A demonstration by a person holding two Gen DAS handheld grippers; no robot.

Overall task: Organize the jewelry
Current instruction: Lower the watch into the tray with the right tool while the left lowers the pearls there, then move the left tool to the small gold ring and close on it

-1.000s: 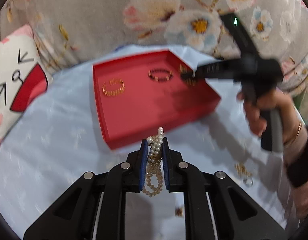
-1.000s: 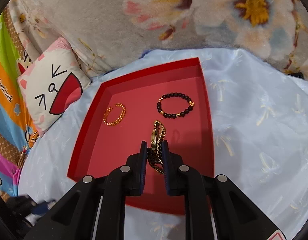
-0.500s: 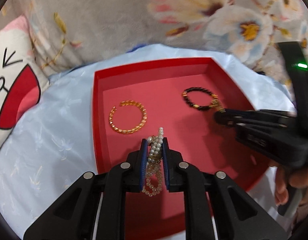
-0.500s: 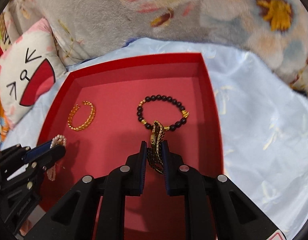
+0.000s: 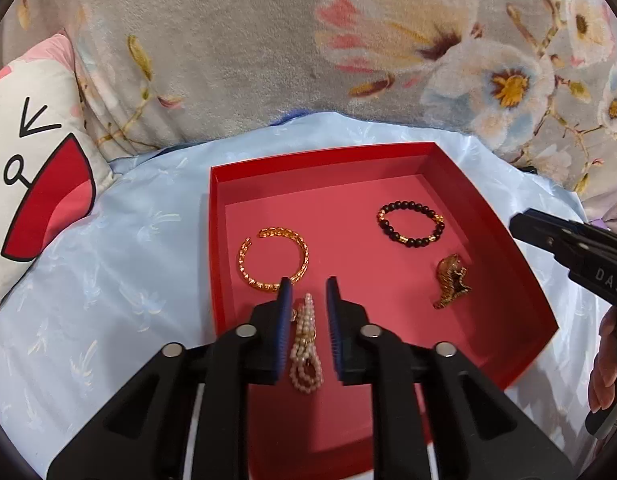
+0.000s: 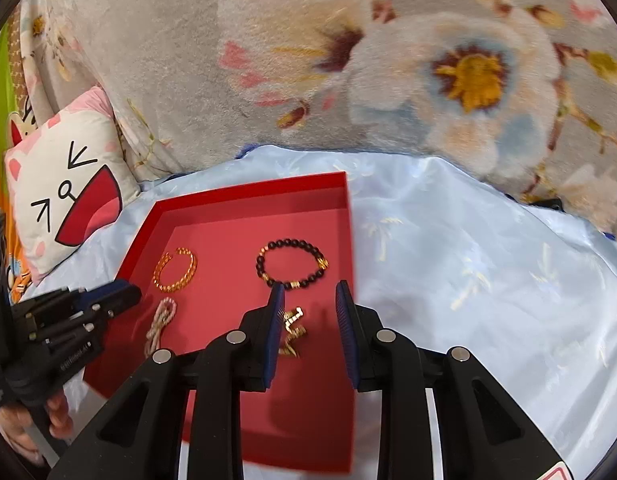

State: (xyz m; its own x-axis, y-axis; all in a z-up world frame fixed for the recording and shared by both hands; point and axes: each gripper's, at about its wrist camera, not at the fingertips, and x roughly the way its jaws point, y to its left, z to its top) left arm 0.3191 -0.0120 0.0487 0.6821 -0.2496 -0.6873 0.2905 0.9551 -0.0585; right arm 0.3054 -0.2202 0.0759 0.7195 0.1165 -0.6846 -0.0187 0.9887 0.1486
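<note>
My left gripper (image 5: 307, 292) stands released, fingers parted over the red tray (image 5: 484, 204); the pearl bracelet (image 5: 305, 344) lies on the tray floor between them, gripped by neither. My right gripper (image 6: 309, 290) is likewise released, the gold snake piece (image 6: 292, 330) lying loose on the tray just beside its left finger. Farther in, I note a gold open bangle (image 5: 273, 259) at the left and a black bead bracelet (image 5: 411, 223) at the right, well apart. The tray rests on pale blue cloth (image 5: 120, 264), a floral blanket (image 5: 268, 48) behind, a cat cushion (image 6: 64, 196) to the left.
</note>
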